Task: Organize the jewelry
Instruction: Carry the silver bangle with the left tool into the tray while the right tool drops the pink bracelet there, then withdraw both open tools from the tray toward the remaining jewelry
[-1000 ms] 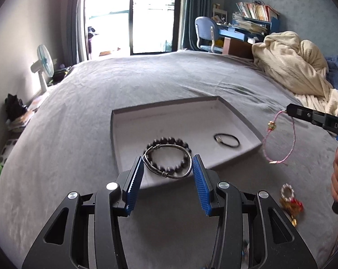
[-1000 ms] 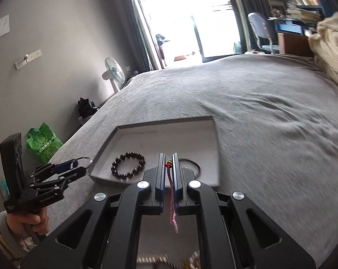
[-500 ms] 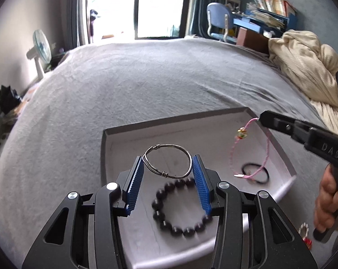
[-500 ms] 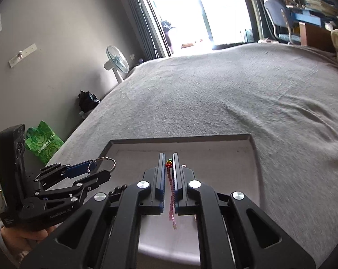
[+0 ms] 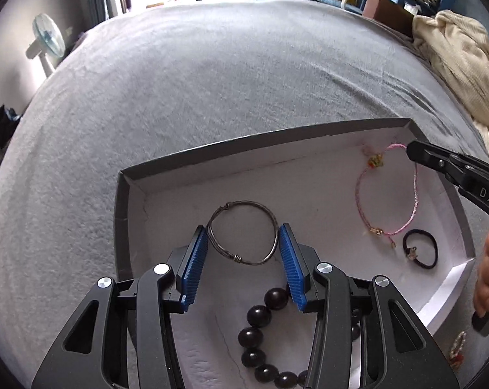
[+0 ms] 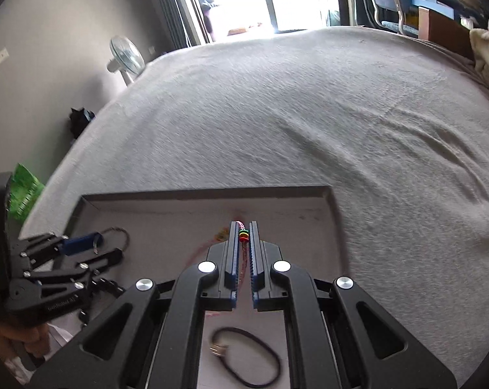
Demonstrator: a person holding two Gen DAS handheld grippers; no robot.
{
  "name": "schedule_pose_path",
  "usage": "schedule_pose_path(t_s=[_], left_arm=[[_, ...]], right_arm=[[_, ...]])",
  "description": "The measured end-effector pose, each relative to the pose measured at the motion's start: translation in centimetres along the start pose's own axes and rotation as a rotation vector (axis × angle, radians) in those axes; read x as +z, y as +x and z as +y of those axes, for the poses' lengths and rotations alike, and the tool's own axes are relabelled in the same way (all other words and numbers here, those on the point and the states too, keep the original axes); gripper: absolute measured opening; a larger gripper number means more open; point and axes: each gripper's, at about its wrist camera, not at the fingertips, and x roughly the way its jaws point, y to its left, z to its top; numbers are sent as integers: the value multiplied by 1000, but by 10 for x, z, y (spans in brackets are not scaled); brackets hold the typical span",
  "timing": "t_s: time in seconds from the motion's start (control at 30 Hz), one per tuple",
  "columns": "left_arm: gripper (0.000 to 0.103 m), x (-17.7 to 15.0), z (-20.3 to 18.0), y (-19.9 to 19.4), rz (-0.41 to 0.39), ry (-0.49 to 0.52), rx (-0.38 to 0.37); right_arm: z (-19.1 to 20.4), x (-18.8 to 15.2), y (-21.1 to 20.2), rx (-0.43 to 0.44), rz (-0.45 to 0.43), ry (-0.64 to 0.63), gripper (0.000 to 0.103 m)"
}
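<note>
the grey-walled white tray (image 5: 125, 227) lies on the bed under both grippers. a thin metal bangle (image 5: 242, 234) sits flat between the left gripper (image 5: 243, 243) pads. dark round beads (image 5: 263, 316) curve just behind it. a pink cord bracelet (image 5: 388, 194) hangs pinched in the right gripper (image 6: 243, 230), its loop trailing onto the tray. a black hair tie (image 5: 420, 249) lies flat beside the cord's ends.
</note>
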Motion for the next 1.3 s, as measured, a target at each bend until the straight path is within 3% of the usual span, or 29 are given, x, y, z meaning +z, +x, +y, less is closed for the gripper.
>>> schedule_pose_path(t_s=[0.13,0.2,0.23,0.33,0.4,0.77,0.9,1.3], left_arm=[[52,-3,5,-4,-2,-36,-6],[59,-8,7,-10,-16,-40,-7],[60,-11,7,-14,-28,-38,-7],[64,-20,9,-27,-63,-60,-38],[75,-30,11,-39,-106,-86,-53],[84,-77,6,-97,-265,-107,-110],[84,-101,-4,-109,-279,-89,-107],[84,-188,-39,-129,-282,-4,-109]], right_arm=[[-8,-6,-6,-8,7,-2,8],[-12,-11,-13,-6,-8,7,29],[-13,-14,-18,4,-22,6,32],[-15,-24,-30,4,-47,-6,35],[-16,-31,-40,14,-65,-11,35],[-19,-81,-89,12,-131,-46,59],[-17,-102,-107,-1,-156,-82,69],[-19,-184,-149,-21,-165,-123,78]])
